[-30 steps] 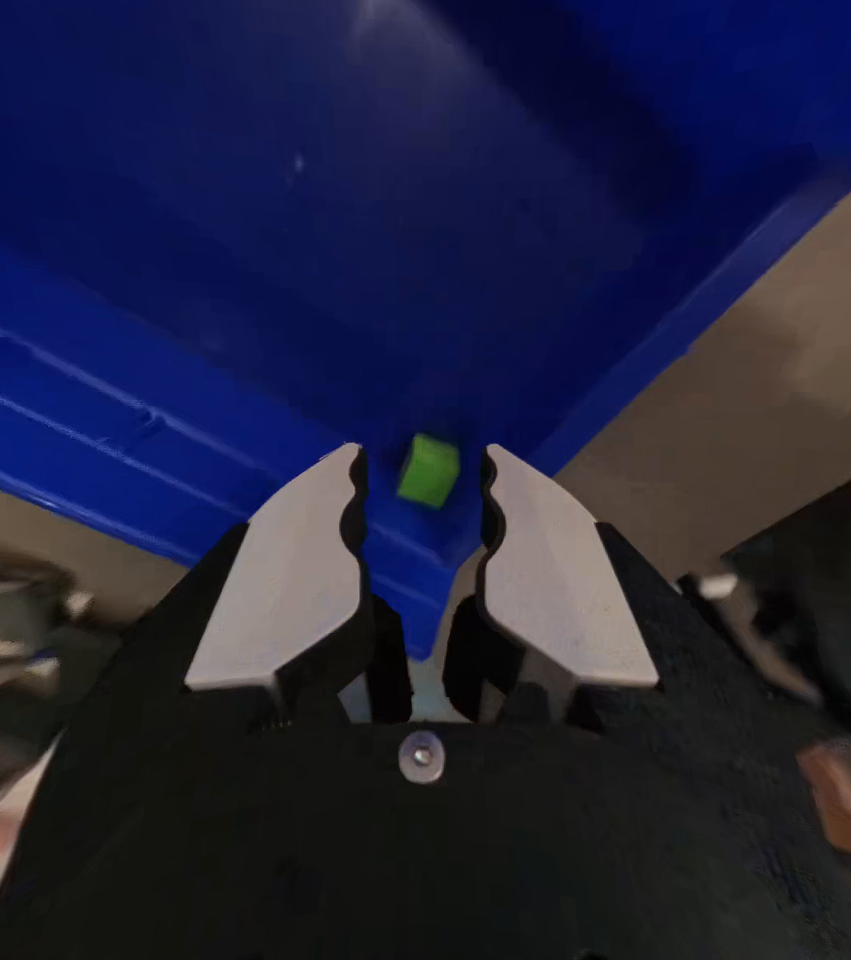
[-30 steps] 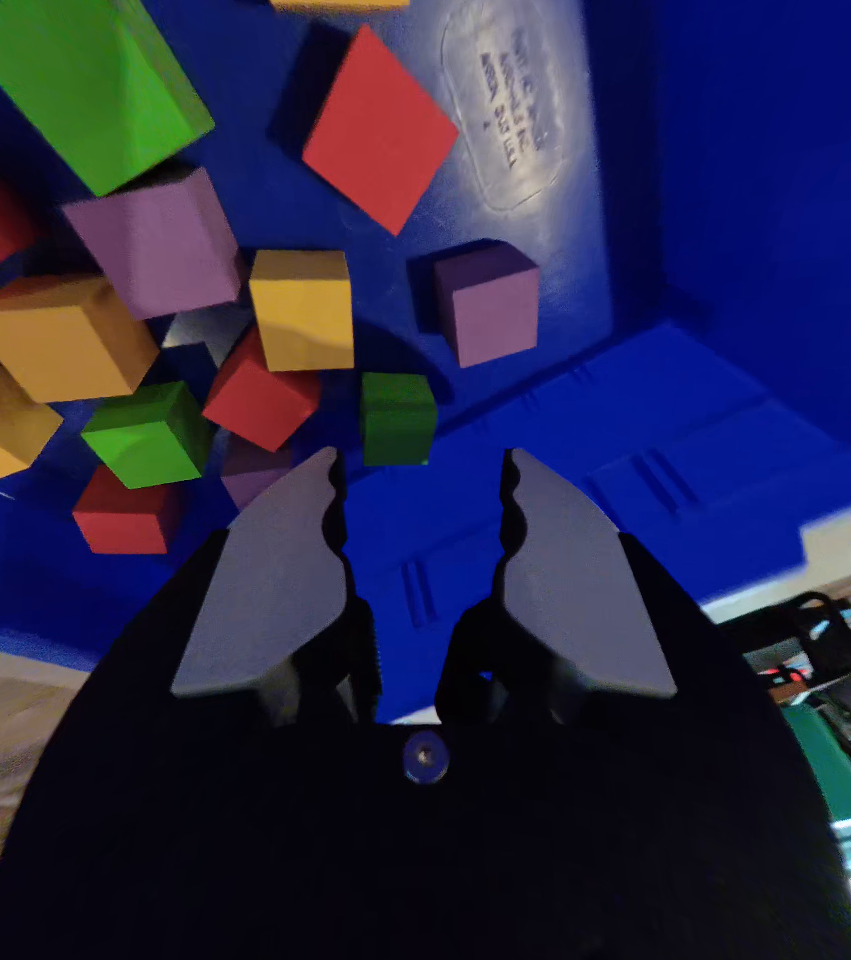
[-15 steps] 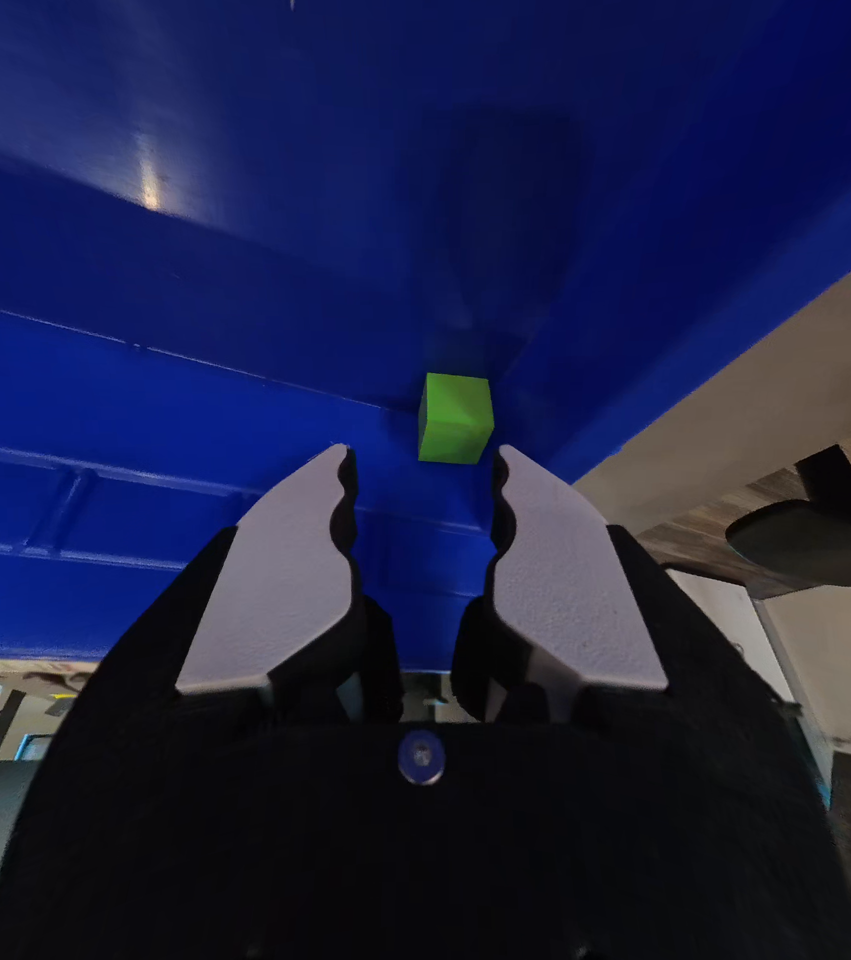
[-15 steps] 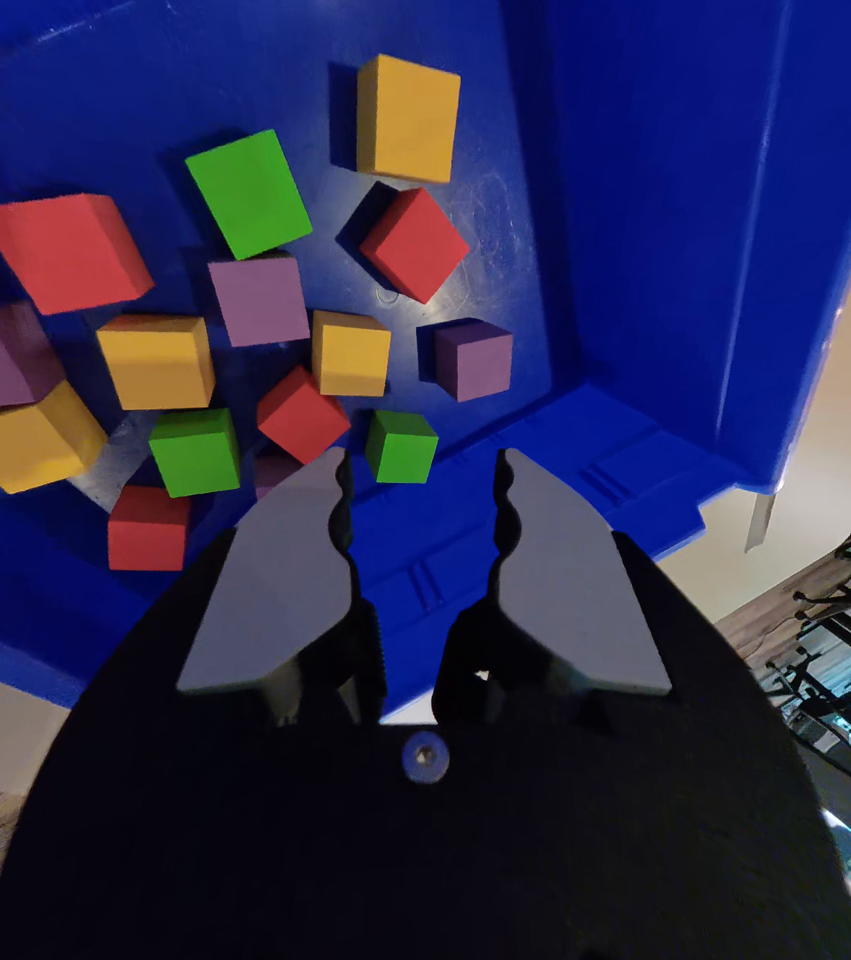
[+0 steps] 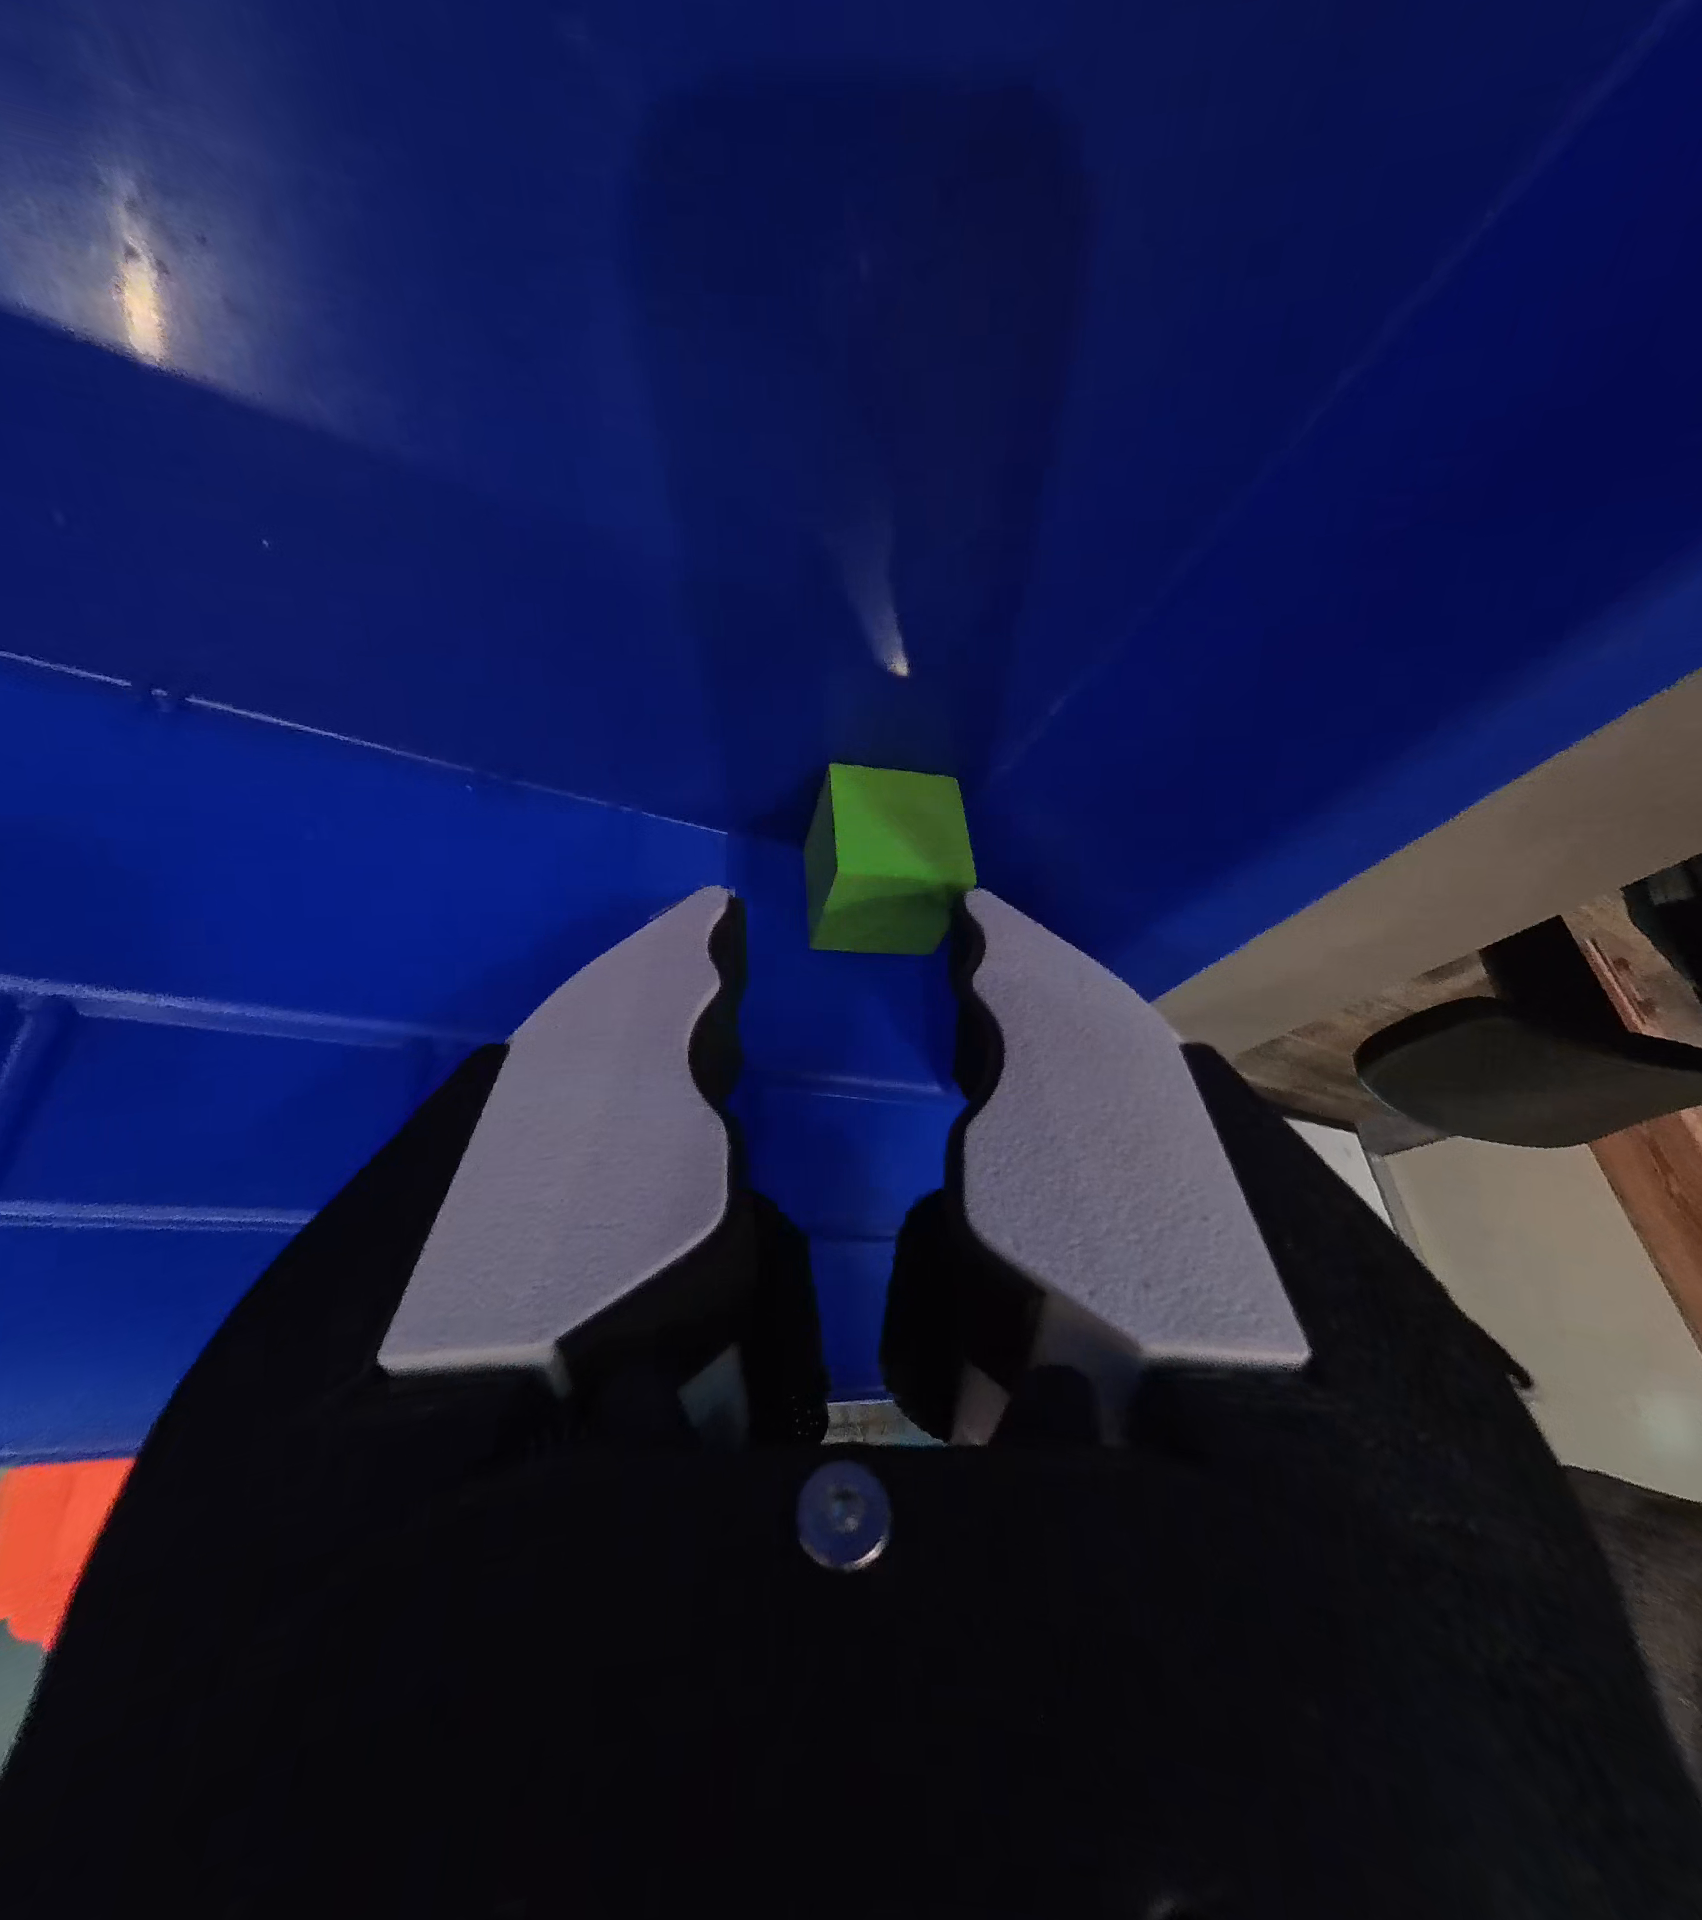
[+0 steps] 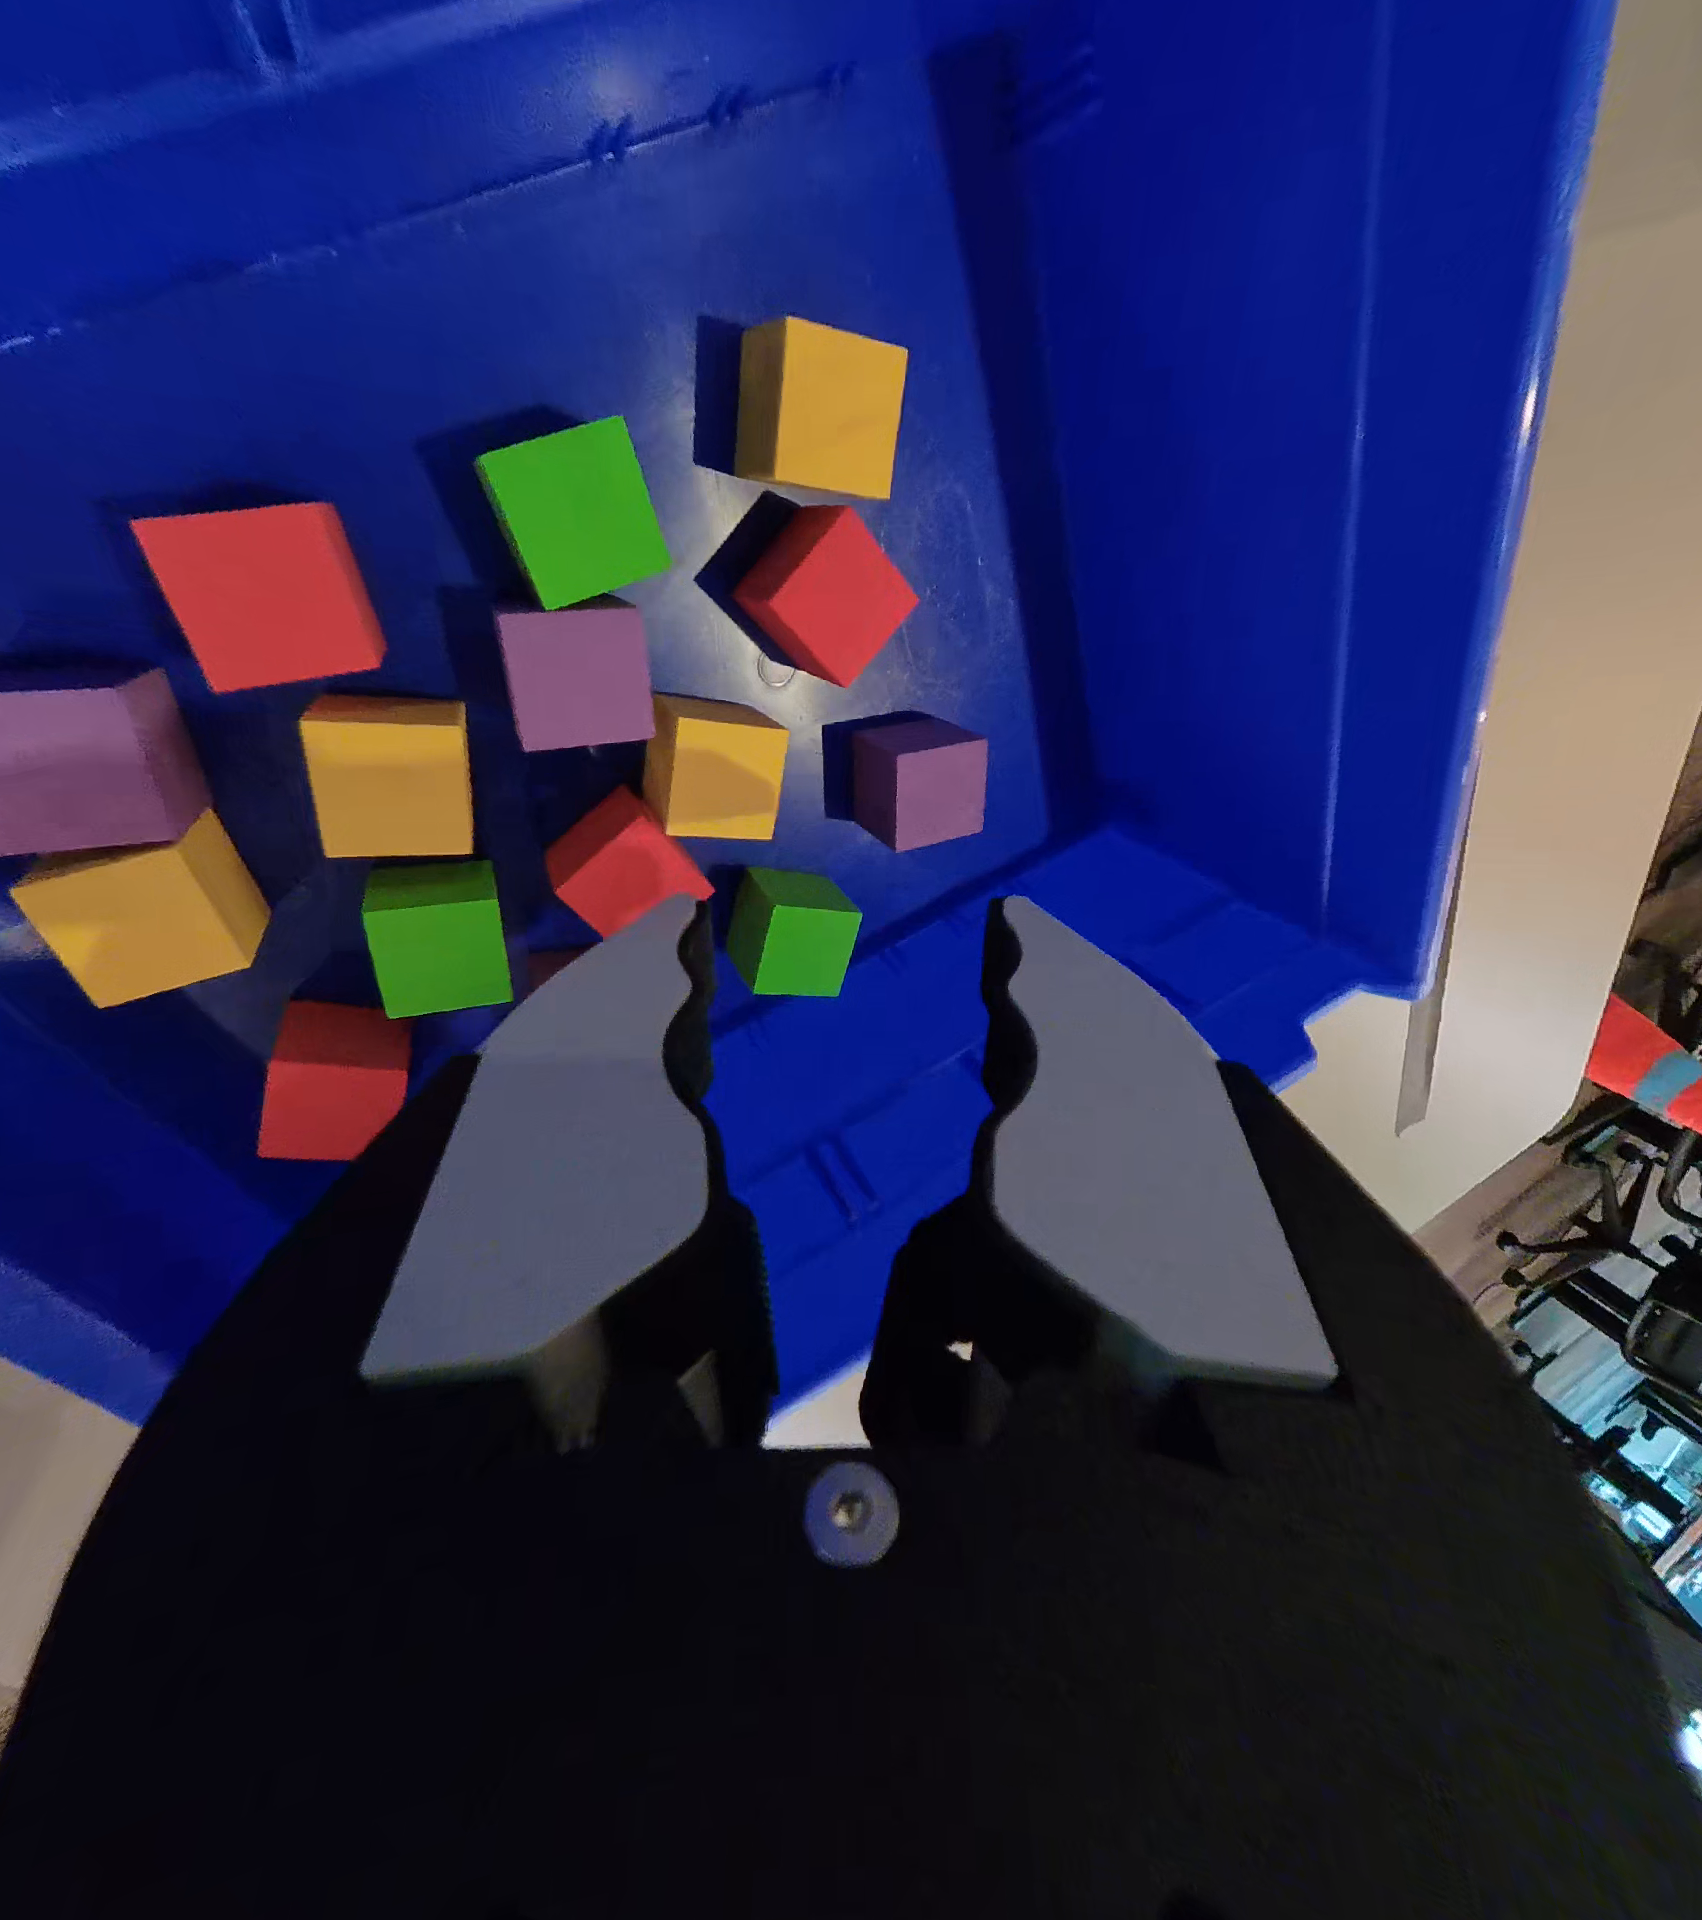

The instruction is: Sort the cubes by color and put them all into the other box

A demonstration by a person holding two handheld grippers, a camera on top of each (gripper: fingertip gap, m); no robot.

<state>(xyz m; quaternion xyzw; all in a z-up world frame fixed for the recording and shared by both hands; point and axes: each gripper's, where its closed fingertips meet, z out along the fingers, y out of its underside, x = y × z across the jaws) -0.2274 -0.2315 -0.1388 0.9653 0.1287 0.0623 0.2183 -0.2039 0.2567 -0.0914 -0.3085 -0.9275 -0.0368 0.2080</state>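
Both grippers are staying apart and empty: the left gripper (image 5: 842,914) is hanging just before a lone green cube (image 5: 883,857) in the corner of a blue bin (image 5: 307,520), and the right gripper (image 6: 842,925) is hovering over another blue bin (image 6: 1190,416) of scattered cubes, nearest a small green cube (image 6: 791,932).

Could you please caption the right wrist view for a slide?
Open right gripper above coloured cubes scattered in a blue bin, nearest a small green cube.

Bin walls (image 5: 411,831) hem the cornered green cube (image 5: 883,862)

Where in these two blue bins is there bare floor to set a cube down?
Left wrist view: the blue bin is bare except one green cube in its corner, just beyond the open left gripper. Right wrist view: cubes crowd the other bin's floor; a free strip runs between the purple cube and the right wall, ahead of the open right gripper.
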